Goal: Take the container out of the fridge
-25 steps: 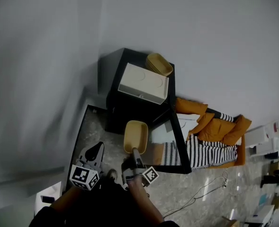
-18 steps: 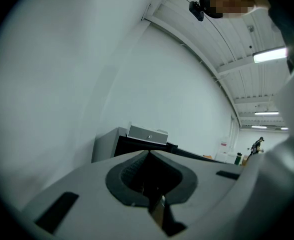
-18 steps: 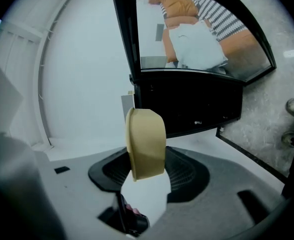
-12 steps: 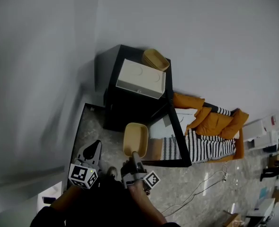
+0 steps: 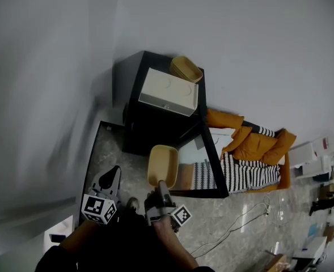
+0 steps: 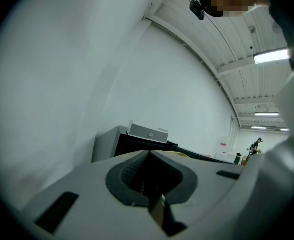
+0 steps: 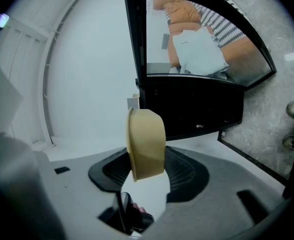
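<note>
A plain pale wall [image 5: 240, 33] fills the upper half of the head view, and a grey marbled floor [image 5: 115, 157] runs across the bottom. A low black fridge [image 5: 155, 126] stands against the wall in the middle of the frame. Its glass door [image 5: 203, 163] hangs open toward the lower right. Right of the door lie orange cushions [image 5: 263, 146] with a black-and-white striped cloth [image 5: 249, 177] over them, partly seen through the glass.

On top of the fridge sits a white box [image 5: 169, 92]. A tan basket [image 5: 185, 68] stands just beside the box at the fridge's back corner.

The container [image 5: 162, 166], a tan open tub, is out of the fridge. It is held in the air over the floor in front of the open compartment, just left of the door's free edge. The right hand-held gripper [image 5: 161, 183] reaches up from the bottom centre of the frame and has the container clamped. In the right gripper view the tub stands on edge between the two ridged pads, with its rim to the left and its rounded base to the right, and the dark fridge front lies behind it.

The left hand-held gripper [image 6: 149, 153] sits at the lower left of the head view, well apart from the fridge. Its jaws are closed tip to tip and nothing is between them.
</note>
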Motion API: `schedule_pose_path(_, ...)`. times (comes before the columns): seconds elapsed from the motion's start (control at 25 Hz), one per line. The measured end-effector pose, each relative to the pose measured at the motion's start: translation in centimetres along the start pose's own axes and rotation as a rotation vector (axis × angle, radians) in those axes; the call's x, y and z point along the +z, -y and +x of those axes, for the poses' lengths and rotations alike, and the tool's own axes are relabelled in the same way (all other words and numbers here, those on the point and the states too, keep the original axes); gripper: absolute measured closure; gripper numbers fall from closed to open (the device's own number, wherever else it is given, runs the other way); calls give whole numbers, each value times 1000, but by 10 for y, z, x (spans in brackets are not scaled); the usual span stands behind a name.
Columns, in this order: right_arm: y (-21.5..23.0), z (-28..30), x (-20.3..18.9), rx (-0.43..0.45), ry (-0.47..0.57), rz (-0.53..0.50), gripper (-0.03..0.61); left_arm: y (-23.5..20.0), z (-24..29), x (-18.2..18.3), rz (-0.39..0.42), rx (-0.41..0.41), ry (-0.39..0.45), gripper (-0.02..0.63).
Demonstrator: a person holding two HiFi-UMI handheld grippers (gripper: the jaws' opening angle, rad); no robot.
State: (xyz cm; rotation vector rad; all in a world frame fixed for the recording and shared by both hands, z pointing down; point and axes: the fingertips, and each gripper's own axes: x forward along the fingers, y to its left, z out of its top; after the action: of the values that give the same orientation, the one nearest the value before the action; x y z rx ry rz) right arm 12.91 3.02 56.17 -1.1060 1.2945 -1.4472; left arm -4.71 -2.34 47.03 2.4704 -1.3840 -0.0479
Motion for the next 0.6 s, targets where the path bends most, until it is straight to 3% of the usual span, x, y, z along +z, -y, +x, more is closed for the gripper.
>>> schedule_pose_path(0.6, 2, -3, -1, -1, -4, 13, 390, 4, 0, -1, -5, -2, -1, 609)
